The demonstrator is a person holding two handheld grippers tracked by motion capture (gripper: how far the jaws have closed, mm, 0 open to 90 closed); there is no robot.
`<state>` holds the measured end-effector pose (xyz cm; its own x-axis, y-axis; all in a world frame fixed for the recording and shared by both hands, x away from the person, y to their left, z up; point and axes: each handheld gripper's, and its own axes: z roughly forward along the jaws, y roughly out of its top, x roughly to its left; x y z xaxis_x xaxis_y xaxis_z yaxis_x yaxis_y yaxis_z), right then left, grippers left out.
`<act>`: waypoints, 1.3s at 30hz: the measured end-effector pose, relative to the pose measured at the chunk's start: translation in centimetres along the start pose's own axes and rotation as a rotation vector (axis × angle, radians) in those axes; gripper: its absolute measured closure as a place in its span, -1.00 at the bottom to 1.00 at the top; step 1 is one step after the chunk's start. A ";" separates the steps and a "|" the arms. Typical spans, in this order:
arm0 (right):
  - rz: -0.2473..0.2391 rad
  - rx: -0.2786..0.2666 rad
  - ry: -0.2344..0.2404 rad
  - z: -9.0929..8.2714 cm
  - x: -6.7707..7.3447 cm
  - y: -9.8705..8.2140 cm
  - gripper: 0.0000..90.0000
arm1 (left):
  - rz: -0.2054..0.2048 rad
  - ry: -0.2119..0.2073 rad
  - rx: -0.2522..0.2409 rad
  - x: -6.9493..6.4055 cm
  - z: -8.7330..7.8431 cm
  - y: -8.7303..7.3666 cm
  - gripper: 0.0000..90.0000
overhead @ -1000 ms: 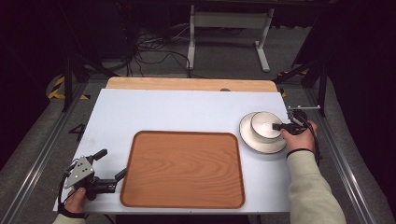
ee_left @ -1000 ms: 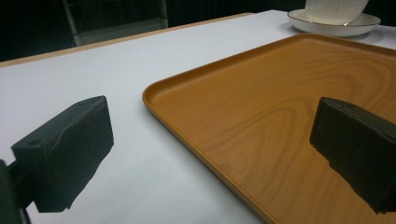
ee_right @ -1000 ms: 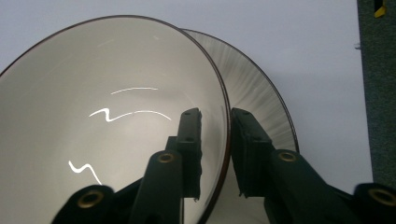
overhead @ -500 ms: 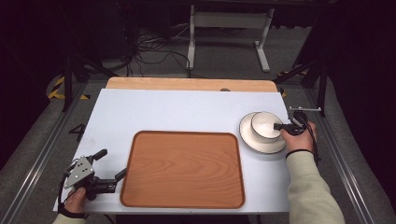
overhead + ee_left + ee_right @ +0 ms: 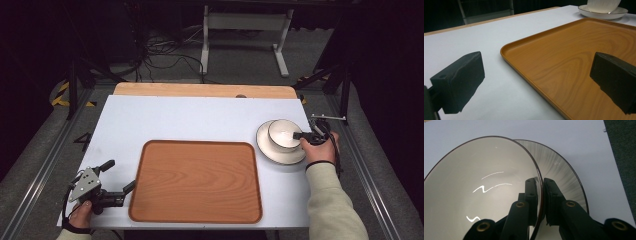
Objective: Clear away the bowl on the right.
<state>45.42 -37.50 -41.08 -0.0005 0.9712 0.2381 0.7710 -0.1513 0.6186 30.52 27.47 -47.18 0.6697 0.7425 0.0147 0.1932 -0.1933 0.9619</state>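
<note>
Right gripper [image 5: 540,195] is now clamped on the rim of the white bowl [image 5: 283,134], one jaw inside the wall and one outside, as the right gripper view shows close up. Its jaws have just been closing: a second ago they stood a touch wider at the same rim, now the pads pinch the bowl wall with no gap visible. Bowl sits on the white plate [image 5: 265,145] at the right side of the table [image 5: 175,120], well apart from the far edge and near the right edge; neither has shifted since the earlier frames. Wooden tray [image 5: 196,181] lies bare in the middle front of the table, just left of the plate, same spot as before. Left gripper [image 5: 118,190] rests at the front left corner, jaws spread wide with nothing between them, one jaw tip just beside the tray's left rim; in the left gripper view the tray edge runs between the two black jaws. It has not moved either. Read: the grasp step looks finished, so the bowl is probably ready to be lifted off the plate, likely toward the tray. The rim pinch is thin and off-centre, so the bowl may tilt or swing once raised, and the plate beneath could get dragged if the bowl catches it.
</note>
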 end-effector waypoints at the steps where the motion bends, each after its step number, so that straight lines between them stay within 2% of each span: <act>1: 0.003 0.000 -0.001 0.0 0.1 0.0 0.84 | -0.002 0.000 0.000 0.0 0.0 0.0 -1.00; 6: 0.021 -0.007 0.011 -0.3 0.2 0.2 0.83 | -0.003 0.000 0.000 0.0 0.0 0.0 -1.00; 7: 0.008 -0.011 -0.007 -0.5 0.5 0.4 0.82 | -0.003 0.001 -0.001 0.0 0.0 0.0 -0.99; 11: -0.010 -0.003 -0.012 -0.7 0.7 0.6 0.82 | -0.009 0.002 -0.004 0.0 0.0 0.0 -1.00; 19: -0.008 -0.002 0.030 -1.8 1.4 1.3 0.79 | -0.007 0.001 0.000 0.0 0.0 0.0 -1.00; 39: -0.024 -0.002 0.042 -5.2 4.0 3.2 0.78 | -0.004 0.000 0.001 0.0 0.0 0.0 -1.00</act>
<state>44.60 -35.11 -34.24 -0.0460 0.9661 0.2539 0.7694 -0.1279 0.6259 30.52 27.44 -47.18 0.6687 0.7435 0.0106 0.1967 -0.1906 0.9618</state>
